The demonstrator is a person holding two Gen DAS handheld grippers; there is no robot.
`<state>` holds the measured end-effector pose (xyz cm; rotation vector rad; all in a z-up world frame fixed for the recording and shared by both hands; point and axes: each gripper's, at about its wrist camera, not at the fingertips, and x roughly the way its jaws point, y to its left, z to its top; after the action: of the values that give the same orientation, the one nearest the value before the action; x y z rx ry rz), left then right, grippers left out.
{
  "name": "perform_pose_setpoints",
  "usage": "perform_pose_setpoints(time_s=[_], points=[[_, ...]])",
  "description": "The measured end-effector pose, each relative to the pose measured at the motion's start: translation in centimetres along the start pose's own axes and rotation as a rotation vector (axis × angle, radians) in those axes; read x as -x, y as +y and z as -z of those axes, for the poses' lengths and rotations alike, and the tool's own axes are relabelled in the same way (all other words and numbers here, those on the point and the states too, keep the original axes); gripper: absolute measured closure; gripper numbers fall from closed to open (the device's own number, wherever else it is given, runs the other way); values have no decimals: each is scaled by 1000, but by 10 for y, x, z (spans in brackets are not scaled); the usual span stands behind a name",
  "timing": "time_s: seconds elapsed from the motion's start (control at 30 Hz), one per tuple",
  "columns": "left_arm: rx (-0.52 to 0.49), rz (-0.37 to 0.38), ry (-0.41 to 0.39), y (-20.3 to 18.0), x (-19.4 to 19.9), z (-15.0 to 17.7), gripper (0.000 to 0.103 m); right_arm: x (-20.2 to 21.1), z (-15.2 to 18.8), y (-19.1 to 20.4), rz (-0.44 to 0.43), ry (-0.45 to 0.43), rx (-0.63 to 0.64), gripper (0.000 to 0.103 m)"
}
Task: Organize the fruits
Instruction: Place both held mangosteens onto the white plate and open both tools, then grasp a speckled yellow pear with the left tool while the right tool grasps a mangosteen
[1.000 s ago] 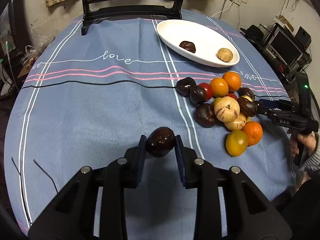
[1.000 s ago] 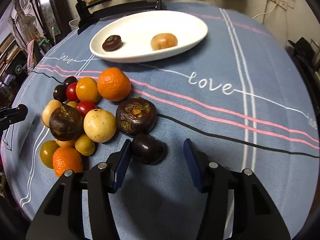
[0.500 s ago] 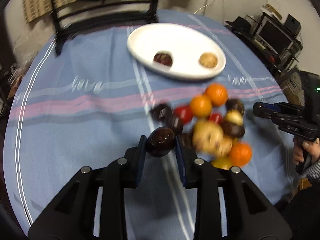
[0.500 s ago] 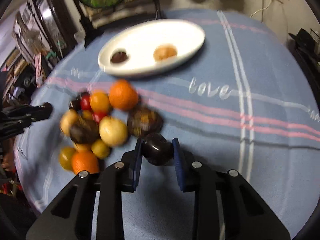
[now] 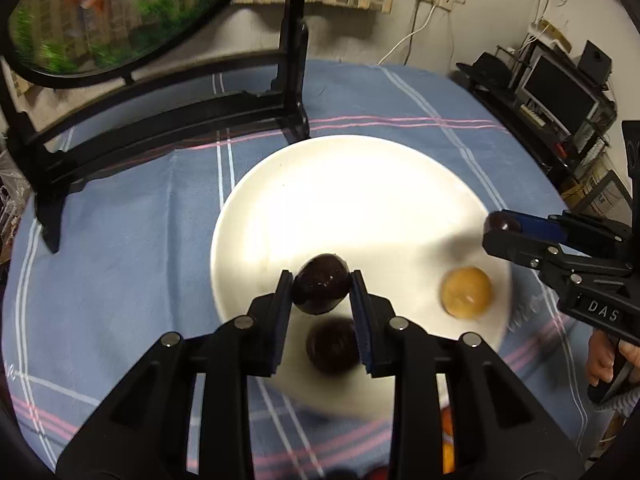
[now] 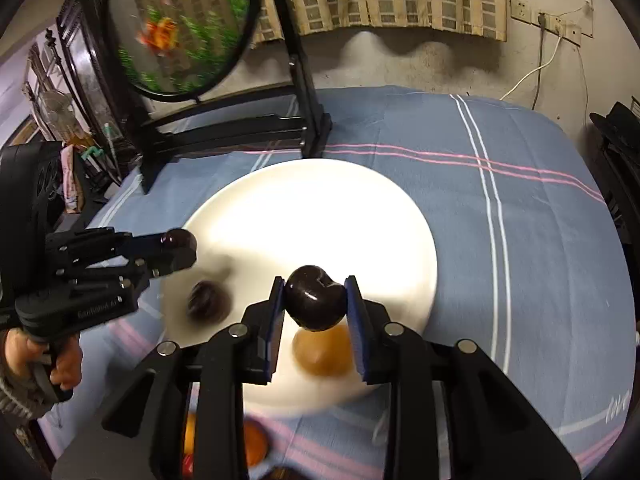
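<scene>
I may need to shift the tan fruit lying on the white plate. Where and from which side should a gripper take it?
Grip the tan fruit across its widest middle, coming down from above. It looks round and lies apart from the dark fruit on the white plate, so either flank seems free for a finger.

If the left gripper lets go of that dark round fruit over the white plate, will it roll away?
Probably a little. The dark fruit in the left gripper looks round and glossy, so it may roll or slip. The white plate looks shallow and dished, so its rim might stop it. It could bump the dark fruit already lying below.
</scene>
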<state>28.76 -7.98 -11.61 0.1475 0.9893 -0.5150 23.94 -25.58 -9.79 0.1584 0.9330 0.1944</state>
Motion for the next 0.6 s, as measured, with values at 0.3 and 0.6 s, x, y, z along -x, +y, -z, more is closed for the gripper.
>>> perform_pose_setpoints(time_s=[0.3, 0.6], points=[[58, -2, 3, 7, -20, -3, 42, -25, 6, -18, 12, 58, -47, 65], [97, -81, -18, 20, 59, 61, 30, 67, 24, -6, 81, -101, -25, 24]])
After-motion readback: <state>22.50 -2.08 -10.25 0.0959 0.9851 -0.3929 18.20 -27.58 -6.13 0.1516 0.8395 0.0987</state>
